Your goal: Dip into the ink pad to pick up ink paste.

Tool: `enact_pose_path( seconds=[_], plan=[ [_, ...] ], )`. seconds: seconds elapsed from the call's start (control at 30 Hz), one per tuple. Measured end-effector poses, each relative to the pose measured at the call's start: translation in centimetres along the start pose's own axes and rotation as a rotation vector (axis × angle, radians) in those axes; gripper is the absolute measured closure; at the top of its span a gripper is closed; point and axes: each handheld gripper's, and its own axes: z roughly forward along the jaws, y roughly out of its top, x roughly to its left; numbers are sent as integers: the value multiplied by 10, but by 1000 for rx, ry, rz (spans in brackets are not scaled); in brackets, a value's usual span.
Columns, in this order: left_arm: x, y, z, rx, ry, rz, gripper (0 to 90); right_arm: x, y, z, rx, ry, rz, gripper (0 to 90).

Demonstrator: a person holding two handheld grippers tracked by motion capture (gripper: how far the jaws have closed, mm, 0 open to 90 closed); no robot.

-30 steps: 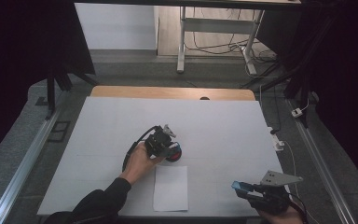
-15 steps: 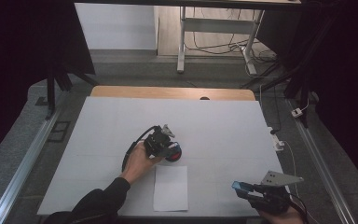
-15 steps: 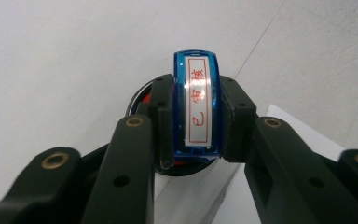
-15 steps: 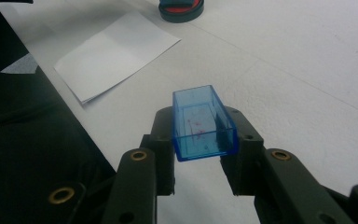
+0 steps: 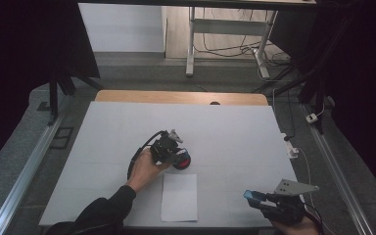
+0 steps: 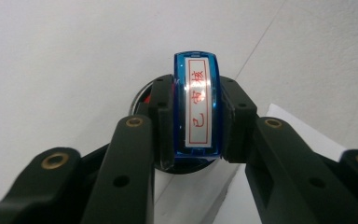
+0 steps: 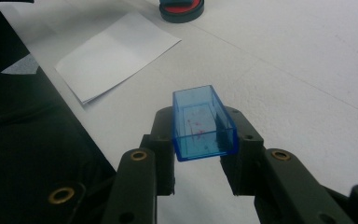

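My left gripper (image 5: 171,147) (image 6: 196,122) is shut on a blue stamp (image 6: 196,107) with a silver label of red characters. It holds the stamp right over a round red ink pad (image 5: 182,161) (image 6: 141,96) near the middle of the table; whether they touch I cannot tell. At the near right edge, my right gripper (image 5: 255,199) (image 7: 203,136) is shut on a clear blue stamp cap (image 5: 250,196) (image 7: 203,122), held above the table. A white sheet of paper (image 5: 179,197) (image 7: 116,53) lies just in front of the ink pad (image 7: 182,8).
A white mat (image 5: 225,127) covers the table, with a wooden strip (image 5: 176,97) along its far edge. Metal rails (image 5: 24,171) run down both sides. A small white plug and cable (image 5: 292,149) lie at the right edge.
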Motion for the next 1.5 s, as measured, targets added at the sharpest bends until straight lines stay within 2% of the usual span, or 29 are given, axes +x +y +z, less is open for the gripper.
enact_pose_path(
  seconds=[0.23, 0.43, 0.67, 1.13, 1.5],
  plan=[
    [0, 1, -11, -29, -4, 2, 699, 0, 0, 0, -1, 0, 1, 681],
    [-2, 1, -23, -70, -43, 4, 698, 0, 0, 0, 1, -3, 1, 682],
    [-10, -1, -35, -95, -70, 17, 698, 0, 0, 0, 3, -3, -3, 682],
    [-26, -7, -50, -110, -103, 62, 698, 1, 0, 0, 9, -9, -10, 682],
    [-35, -15, -62, -142, -143, 74, 697, 1, 0, 0, 7, -8, -9, 682]
  ],
)
